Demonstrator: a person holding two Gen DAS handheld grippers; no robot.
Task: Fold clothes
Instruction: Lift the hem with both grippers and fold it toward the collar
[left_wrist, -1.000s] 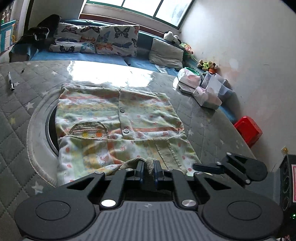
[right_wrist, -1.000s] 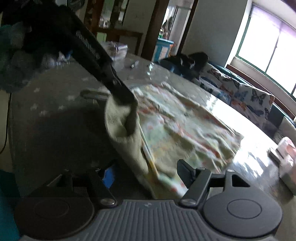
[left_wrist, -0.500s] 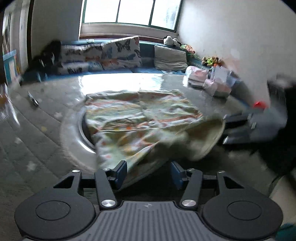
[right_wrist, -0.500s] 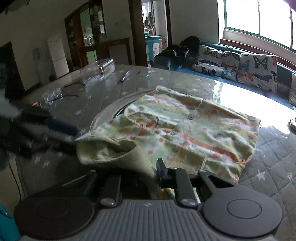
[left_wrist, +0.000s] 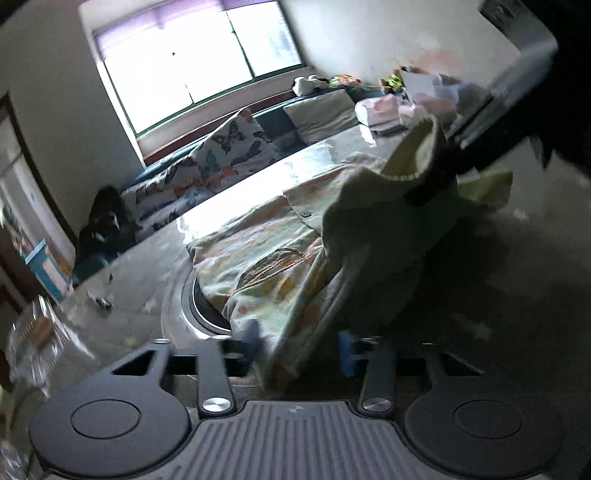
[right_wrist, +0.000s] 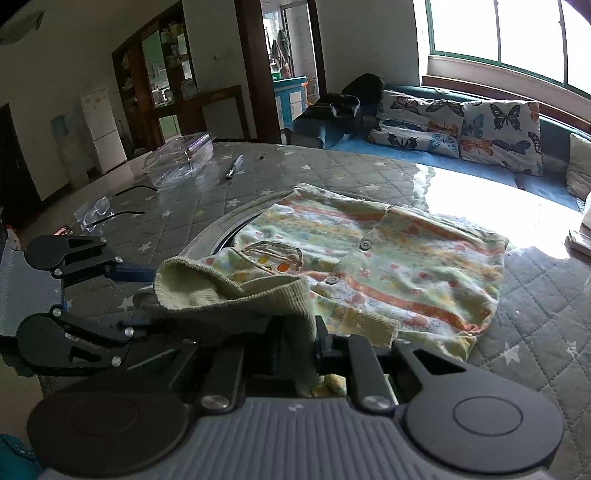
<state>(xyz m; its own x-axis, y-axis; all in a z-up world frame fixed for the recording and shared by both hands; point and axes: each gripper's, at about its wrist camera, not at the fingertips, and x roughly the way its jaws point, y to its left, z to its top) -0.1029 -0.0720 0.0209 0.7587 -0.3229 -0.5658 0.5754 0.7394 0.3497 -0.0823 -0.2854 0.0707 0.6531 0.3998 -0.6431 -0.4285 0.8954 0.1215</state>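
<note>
A small pastel printed cardigan (right_wrist: 384, 254) with buttons and a chest pocket lies on the grey quilted table (right_wrist: 535, 314). My right gripper (right_wrist: 295, 345) is shut on its green ribbed cuff (right_wrist: 258, 295), lifted above the table. My left gripper (left_wrist: 299, 347) is open, its jaws either side of hanging cardigan fabric (left_wrist: 303, 295); it also shows at the left of the right wrist view (right_wrist: 133, 299). In the left wrist view the right gripper's finger (left_wrist: 443, 177) pinches the raised cuff (left_wrist: 410, 158).
Glasses (right_wrist: 99, 210), a clear plastic box (right_wrist: 181, 158) and a pen (right_wrist: 234, 166) lie on the table's far left. A bench with butterfly cushions (right_wrist: 461, 129) runs under the window. Packets (left_wrist: 384, 110) sit at the table's far right.
The left gripper has swung left and tilted, with blur. The right gripper has closed on the ribbed cuff and holds it raised.
</note>
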